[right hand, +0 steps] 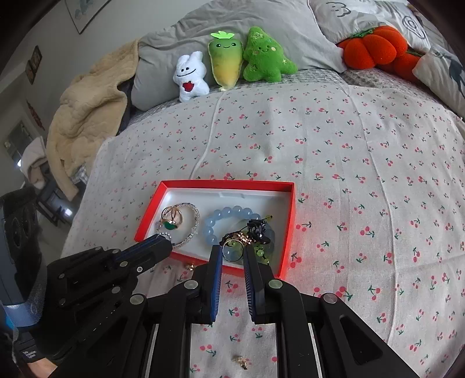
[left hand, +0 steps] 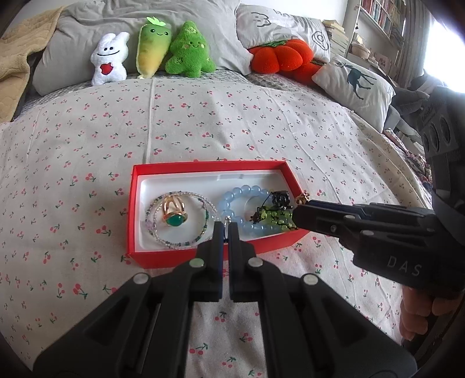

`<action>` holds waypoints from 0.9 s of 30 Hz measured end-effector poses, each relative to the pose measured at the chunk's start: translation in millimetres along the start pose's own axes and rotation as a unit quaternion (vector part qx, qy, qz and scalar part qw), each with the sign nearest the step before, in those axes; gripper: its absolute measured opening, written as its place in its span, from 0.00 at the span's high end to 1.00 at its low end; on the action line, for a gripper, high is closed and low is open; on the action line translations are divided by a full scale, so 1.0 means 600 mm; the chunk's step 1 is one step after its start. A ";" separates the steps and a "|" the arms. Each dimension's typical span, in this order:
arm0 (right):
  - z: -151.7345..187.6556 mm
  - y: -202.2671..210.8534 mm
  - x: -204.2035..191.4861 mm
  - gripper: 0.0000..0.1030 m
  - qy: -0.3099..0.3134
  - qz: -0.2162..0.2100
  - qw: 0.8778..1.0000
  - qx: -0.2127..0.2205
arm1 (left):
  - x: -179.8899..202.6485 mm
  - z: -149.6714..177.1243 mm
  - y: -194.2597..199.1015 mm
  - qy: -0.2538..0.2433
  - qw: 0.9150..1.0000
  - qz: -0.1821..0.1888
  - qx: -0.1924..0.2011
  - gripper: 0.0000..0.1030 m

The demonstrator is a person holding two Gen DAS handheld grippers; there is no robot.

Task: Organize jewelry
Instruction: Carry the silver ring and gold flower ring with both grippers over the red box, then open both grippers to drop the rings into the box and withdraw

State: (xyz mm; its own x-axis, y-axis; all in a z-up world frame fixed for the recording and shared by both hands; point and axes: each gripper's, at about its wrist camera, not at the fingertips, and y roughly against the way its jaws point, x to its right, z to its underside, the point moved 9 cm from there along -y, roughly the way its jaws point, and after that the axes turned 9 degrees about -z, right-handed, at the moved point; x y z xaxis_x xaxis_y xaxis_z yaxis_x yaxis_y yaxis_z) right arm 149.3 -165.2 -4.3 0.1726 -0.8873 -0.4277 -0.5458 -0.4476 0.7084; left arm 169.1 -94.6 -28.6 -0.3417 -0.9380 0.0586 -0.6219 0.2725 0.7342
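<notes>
a red box [left hand: 162,256] with a white lining lies on the cherry-print bedspread [left hand: 87,145]; in its left part a gold ring with a green stone [left hand: 173,216] rests inside a coiled thin bead strand [left hand: 180,241]; in its right part a pale blue bead bracelet [left hand: 247,192] lies touching a tangle of green beads and black cord [left hand: 273,216]; the left gripper [left hand: 225,232] hovers over the near wall of the box, its jaws nearly pressed together, something small and silvery showing in the slit, though whether it is pinched cannot be told; the right gripper [right hand: 232,256] stands at the near right of the box with jaws spread, a thin ring [right hand: 232,247] between them over the blue beads, contact unclear; two small gold pieces lie on the bedspread near the box, one [right hand: 190,267] just beside its near wall, the other [right hand: 241,362] closer to the camera; plush toys [left hand: 151,49] lean against grey pillows [left hand: 87,26] at the far end of the bed.
</notes>
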 end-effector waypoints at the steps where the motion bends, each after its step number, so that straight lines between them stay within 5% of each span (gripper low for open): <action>1: -0.001 -0.001 0.002 0.85 -0.002 0.000 1.000 0.000 | 0.000 -0.001 -0.002 -0.001 1.000 0.001 0.003 0.97; 7: -0.002 -0.010 0.012 0.85 -0.013 0.001 1.000 -0.006 | -0.012 -0.001 0.001 0.006 1.000 -0.004 0.010 0.82; 15: -0.007 -0.036 0.004 0.85 -0.026 -0.004 0.999 -0.023 | -0.057 0.015 0.021 0.011 0.997 -0.070 0.010 0.81; 23: -0.003 -0.056 -0.016 0.80 -0.024 -0.008 0.999 -0.039 | -0.084 0.037 0.027 0.014 0.996 -0.086 -0.010 0.81; 25: -0.002 -0.054 -0.017 0.79 -0.024 -0.010 0.999 -0.039 | -0.087 0.043 0.029 0.016 0.996 -0.085 -0.016 0.77; 27: -0.002 -0.048 -0.016 0.77 -0.026 -0.008 0.999 -0.035 | -0.088 0.050 0.031 0.017 0.996 -0.088 -0.022 0.63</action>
State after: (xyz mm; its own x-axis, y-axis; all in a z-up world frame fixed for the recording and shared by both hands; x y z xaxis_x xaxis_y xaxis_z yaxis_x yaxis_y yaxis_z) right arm 164.2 -144.0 -19.7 0.1382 -0.8735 -0.4667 -0.4849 -0.4706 0.7372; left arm 154.5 -33.3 -38.5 -0.2053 -0.9773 -0.0515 -0.6385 0.0939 0.7638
